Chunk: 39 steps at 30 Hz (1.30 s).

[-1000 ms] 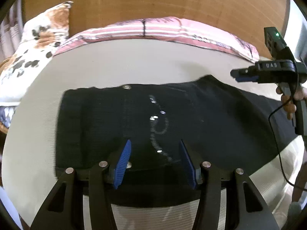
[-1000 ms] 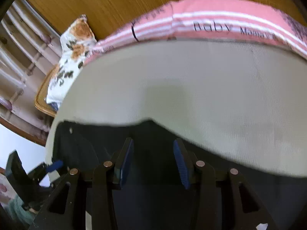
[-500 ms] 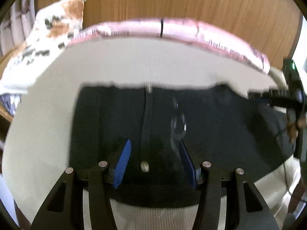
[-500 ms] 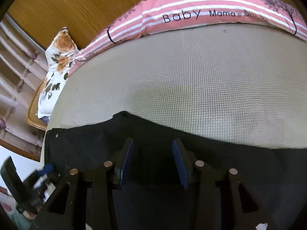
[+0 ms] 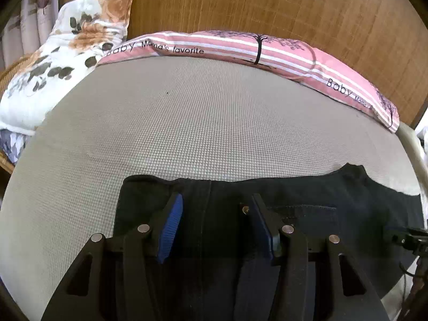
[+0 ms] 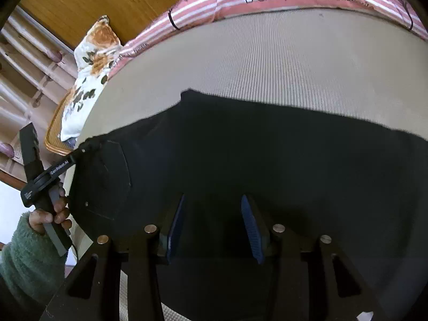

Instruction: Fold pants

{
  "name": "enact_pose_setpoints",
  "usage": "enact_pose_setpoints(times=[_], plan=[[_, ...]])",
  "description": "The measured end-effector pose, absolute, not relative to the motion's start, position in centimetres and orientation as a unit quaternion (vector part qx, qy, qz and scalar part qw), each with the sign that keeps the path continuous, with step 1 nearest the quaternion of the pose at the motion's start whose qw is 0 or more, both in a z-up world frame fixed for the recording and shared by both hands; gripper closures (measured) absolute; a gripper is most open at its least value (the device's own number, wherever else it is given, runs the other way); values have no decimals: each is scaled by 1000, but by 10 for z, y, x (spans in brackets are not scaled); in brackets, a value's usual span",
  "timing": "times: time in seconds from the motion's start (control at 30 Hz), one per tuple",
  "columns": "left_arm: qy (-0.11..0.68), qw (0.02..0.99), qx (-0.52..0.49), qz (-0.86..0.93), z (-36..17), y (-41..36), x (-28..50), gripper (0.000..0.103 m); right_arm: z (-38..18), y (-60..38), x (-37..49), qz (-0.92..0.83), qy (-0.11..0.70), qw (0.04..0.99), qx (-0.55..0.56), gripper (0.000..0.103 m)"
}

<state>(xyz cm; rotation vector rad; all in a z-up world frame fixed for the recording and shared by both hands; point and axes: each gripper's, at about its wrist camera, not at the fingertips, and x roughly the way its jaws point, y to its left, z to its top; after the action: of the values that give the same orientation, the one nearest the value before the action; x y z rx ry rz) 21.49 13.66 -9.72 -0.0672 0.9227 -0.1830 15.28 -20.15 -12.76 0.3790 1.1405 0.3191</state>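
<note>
Bare mattress [image 5: 203, 123] beyond the pants [image 5: 307, 195] lies open; pink bolster [image 5: 240, 45] apparently lines its far edge.

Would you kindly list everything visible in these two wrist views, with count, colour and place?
pants: one, black, lying flat on the near part of the mattress, under both grippers.
mattress: one, grey-beige textured cover, filling the middle.
striped pillow: one, pink with white stripes and lettering, along the far edge.
floral pillow: one, white with orange and grey flowers, far left corner.
headboard: one, brown wood, behind the pillows.
left gripper: one, black with blue pads, jaws apart over the waistband.
right gripper: one, black with blue pads, jaws apart over the fabric.
left hand: one, green fuzzy sleeve, holding the left gripper's handle.
</note>
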Motion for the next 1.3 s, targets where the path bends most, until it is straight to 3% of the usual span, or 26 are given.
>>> enact_pose_setpoints(times=[0.13, 0.37, 0.67, 1.07, 1.3], plan=[[431, 898, -14, -90, -103, 136, 210, 49, -128, -196, 153, 154, 528, 818, 166, 56], [415, 905, 11, -89, -105, 130, 202, 48, -121, -202, 141, 149, 528, 818, 173, 55], [408, 906, 19, -110, -73, 101, 183, 43, -80, -338, 60, 27, 453, 846, 281, 54], [424, 846, 88, -313, -61, -79, 117, 39, -123, -521, -102, -167, 370, 785, 468, 54], [444, 800, 151, -375, -82, -167, 80, 39, -151, -554, -115, -169, 333, 769, 519, 55]])
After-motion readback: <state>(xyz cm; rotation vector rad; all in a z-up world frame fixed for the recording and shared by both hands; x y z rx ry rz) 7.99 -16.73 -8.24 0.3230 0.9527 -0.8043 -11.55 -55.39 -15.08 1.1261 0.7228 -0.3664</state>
